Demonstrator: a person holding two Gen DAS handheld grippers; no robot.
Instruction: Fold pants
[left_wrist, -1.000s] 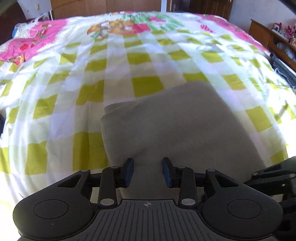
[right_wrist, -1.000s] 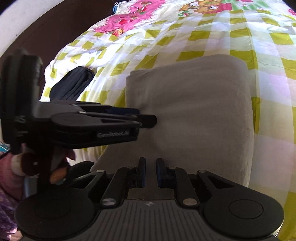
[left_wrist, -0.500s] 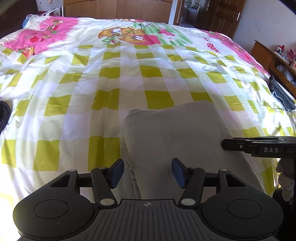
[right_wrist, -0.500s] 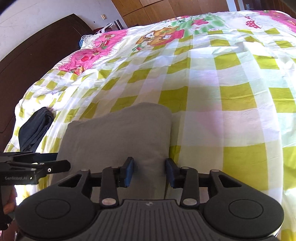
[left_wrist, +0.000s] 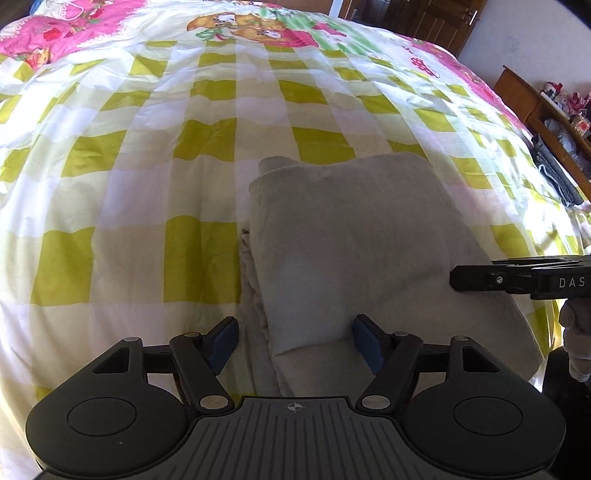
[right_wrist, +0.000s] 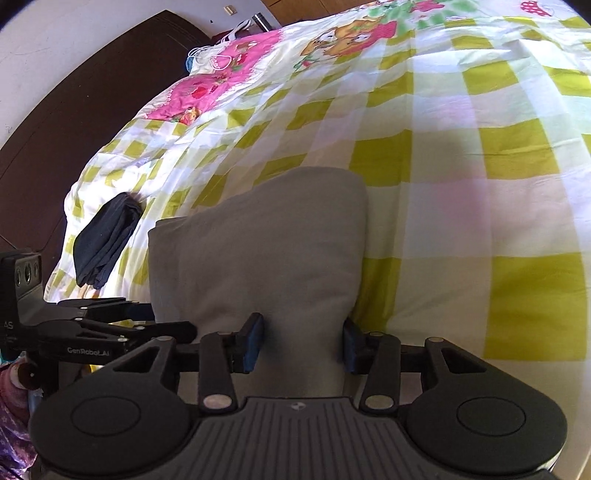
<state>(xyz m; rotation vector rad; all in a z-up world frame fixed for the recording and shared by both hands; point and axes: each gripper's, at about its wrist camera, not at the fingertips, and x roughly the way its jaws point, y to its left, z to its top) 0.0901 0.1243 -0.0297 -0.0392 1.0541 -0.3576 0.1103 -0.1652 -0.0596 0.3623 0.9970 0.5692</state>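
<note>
The pants (left_wrist: 354, 236) lie folded into a compact stack on the bed (left_wrist: 147, 184). Both tongs, left (left_wrist: 293, 341) and right (right_wrist: 301, 341), are released. Little seems left.

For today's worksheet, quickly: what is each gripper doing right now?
Left gripper: open, holding nothing, over the folded beige fabric pants.
Right gripper: open, holding nothing.

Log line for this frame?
left hand-held gripper: open | right hand-held gripper: open | pants: folded, on bed
</note>
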